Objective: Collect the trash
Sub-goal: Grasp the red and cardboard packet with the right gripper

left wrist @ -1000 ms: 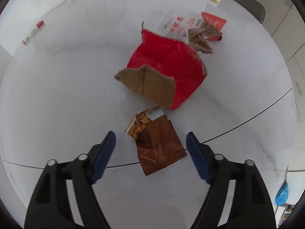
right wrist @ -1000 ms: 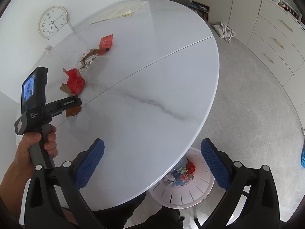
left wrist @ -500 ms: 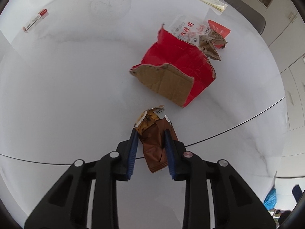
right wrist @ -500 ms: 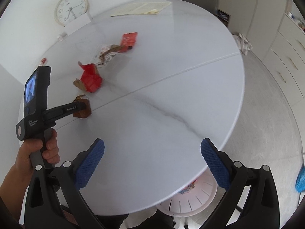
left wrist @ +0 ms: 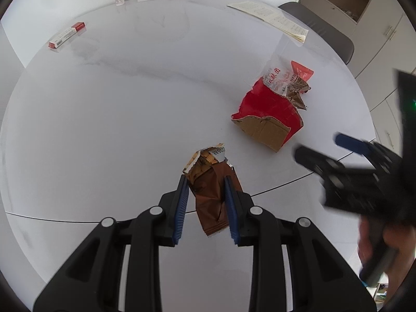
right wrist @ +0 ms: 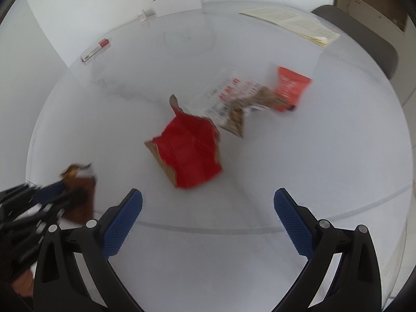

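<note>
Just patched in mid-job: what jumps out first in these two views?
The left tongs are shut on a crumpled brown wrapper, near the table edge. Beyond it lies torn red cardboard, in front of the open right tongs, with more wrappers behind.

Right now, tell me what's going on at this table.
A person is clearing trash off the white table with two tools. The left hand-held gripper is shut on a brown snack wrapper. The right hand-held gripper is open and empty, pointed toward the torn red cardboard piece. Beyond that lie a clear printed wrapper and an orange packet, both untouched.
</note>
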A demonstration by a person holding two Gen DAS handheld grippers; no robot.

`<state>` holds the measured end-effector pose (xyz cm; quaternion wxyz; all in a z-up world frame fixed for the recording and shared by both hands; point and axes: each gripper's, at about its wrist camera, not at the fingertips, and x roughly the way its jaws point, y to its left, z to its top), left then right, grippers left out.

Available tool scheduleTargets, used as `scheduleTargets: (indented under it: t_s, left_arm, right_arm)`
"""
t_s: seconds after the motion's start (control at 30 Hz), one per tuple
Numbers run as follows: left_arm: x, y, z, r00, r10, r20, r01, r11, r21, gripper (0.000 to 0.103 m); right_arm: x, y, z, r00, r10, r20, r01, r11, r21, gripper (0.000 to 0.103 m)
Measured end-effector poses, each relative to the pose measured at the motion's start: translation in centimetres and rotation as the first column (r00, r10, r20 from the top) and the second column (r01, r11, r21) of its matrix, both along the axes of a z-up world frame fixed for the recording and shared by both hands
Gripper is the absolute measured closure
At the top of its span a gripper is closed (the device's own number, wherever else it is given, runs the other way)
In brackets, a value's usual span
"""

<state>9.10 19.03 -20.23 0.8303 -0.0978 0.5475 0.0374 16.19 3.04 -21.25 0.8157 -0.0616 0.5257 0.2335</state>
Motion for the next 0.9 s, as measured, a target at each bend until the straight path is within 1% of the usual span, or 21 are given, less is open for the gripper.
scheduleTargets:
  t_s: [0.1, 0.2, 0.33, 0.37, 0.4, 0.43, 0.47, 0.5, 0.53, 0.6, 0.73, 0.9]
  left_arm:
    - [-1.3, 1.0, 0.7, 1.000, -0.004, 0.004, 0.004, 1.000, -0.001, 0.075]
    - [-1.8, 1.7, 0.8, 1.000, -0.001, -0.007, 0.001, 1.000, -0.008, 0.075]
    - [-2.2, 2.6, 0.6, 1.000, 0.004, -0.017, -0.005, 1.000, -0.006, 0.075]
    - [-2.3, 2.7, 0.5, 1.000, 0.007, -0.017, -0.007, 1.000, -0.006, 0.075]
    - [-2.3, 2.8, 0.5, 1.000, 0.009, -0.018, -0.009, 1.000, -0.007, 0.076]
    - [-2.3, 2.9, 0.6, 1.000, 0.011, -0.017, -0.011, 1.000, -0.008, 0.076]
    - [-2.3, 3.0, 0.7, 1.000, 0.011, -0.016, -0.011, 1.000, -0.009, 0.076]
    - [-2.3, 2.9, 0.7, 1.000, 0.010, -0.013, -0.011, 1.000, -0.008, 0.076]
    - [-2.4, 2.9, 0.8, 1.000, 0.007, -0.010, -0.007, 1.000, -0.005, 0.076]
    - [-2.5, 2.7, 1.0, 1.000, -0.001, -0.003, 0.001, 1.000, 0.003, 0.075]
    - [-3.0, 2.2, 1.6, 1.000, -0.016, 0.012, 0.016, 1.000, 0.010, 0.075]
    - [-3.9, 1.2, 2.6, 0.999, -0.041, 0.032, 0.041, 0.999, 0.021, 0.076]
  right_arm:
    - [1.7, 1.6, -1.3, 0.999, 0.016, -0.029, -0.016, 1.000, 0.022, 0.003]
    - [2.5, 3.0, -2.2, 0.998, 0.039, -0.040, -0.038, 0.999, 0.014, 0.003]
    - [2.6, 4.3, -2.5, 0.998, 0.070, -0.006, -0.070, 0.998, -0.007, 0.003]
    - [2.5, 4.5, -2.5, 0.997, 0.076, 0.011, -0.076, 0.997, -0.018, 0.006]
    - [2.4, 4.6, -2.4, 0.996, 0.083, 0.020, -0.082, 0.996, -0.024, 0.015]
    - [2.4, 4.7, -2.5, 0.995, 0.093, 0.022, -0.092, 0.995, -0.035, 0.020]
    - [2.5, 4.9, -2.6, 0.995, 0.101, 0.018, -0.100, 0.994, -0.044, 0.031]
    - [2.5, 5.0, -2.5, 0.994, 0.109, 0.015, -0.108, 0.993, -0.047, 0.037]
    - [2.5, 5.0, -2.5, 0.994, 0.111, 0.014, -0.110, 0.993, -0.044, 0.041]
    - [2.5, 4.8, -2.3, 0.994, 0.109, 0.006, -0.109, 0.994, -0.027, 0.057]
    - [1.8, 3.9, -1.6, 0.996, 0.094, -0.006, -0.094, 0.996, 0.001, 0.068]
    - [0.0, 1.9, -0.1, 0.999, 0.046, -0.011, -0.046, 0.997, 0.058, 0.072]
